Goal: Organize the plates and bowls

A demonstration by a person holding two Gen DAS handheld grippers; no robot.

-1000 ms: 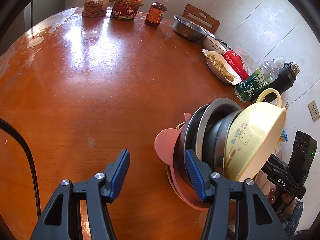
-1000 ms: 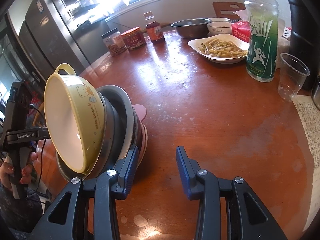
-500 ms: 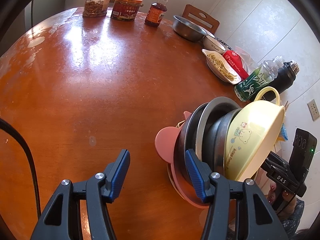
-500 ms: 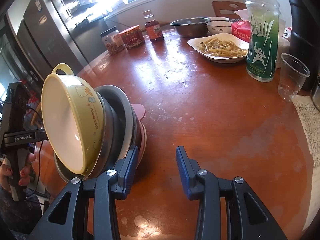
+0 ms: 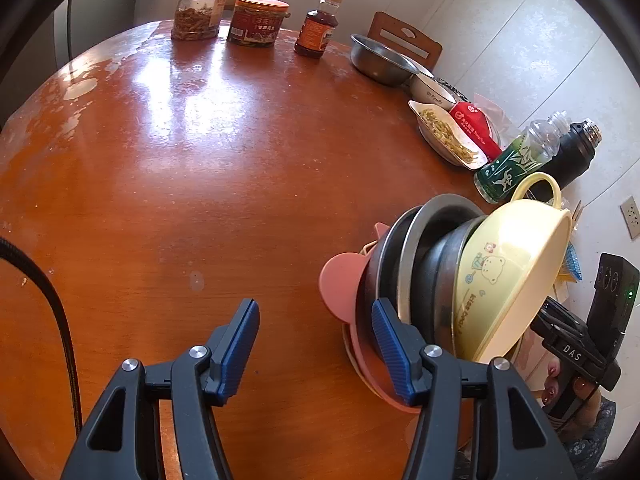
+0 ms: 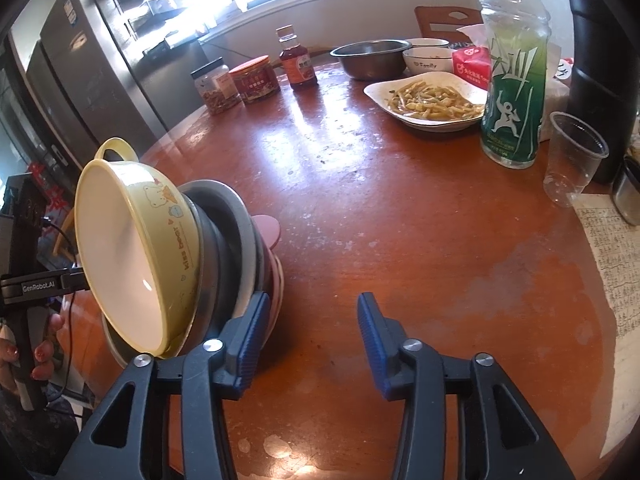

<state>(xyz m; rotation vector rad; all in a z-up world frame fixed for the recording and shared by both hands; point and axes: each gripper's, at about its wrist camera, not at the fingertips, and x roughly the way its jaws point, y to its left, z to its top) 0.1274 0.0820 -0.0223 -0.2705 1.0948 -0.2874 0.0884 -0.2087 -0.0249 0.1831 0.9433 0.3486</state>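
Note:
A nested stack stands tilted at the near edge of the round wooden table (image 5: 200, 168): a yellow bear-print bowl (image 5: 508, 276) on top, steel bowls (image 5: 432, 256) under it, and a pink eared plate (image 5: 340, 288) at the bottom. In the right wrist view the yellow bowl (image 6: 136, 248) leans left over the steel bowls (image 6: 228, 240). My left gripper (image 5: 316, 340) is open and empty, its right finger beside the pink plate. My right gripper (image 6: 312, 332) is open and empty, its left finger beside the stack's base.
Along the far and right table edge stand two jars (image 5: 200, 8), a sauce bottle (image 5: 318, 26), a steel bowl (image 5: 380, 60), a white bowl (image 6: 428, 60), a plate of food (image 6: 428, 100), a green bottle (image 6: 514, 80), a plastic cup (image 6: 574, 156) and a black flask (image 5: 572, 156).
The stack has tilted slightly, the yellow bowl leaning a bit further. Both grippers have stayed open and nearly still.

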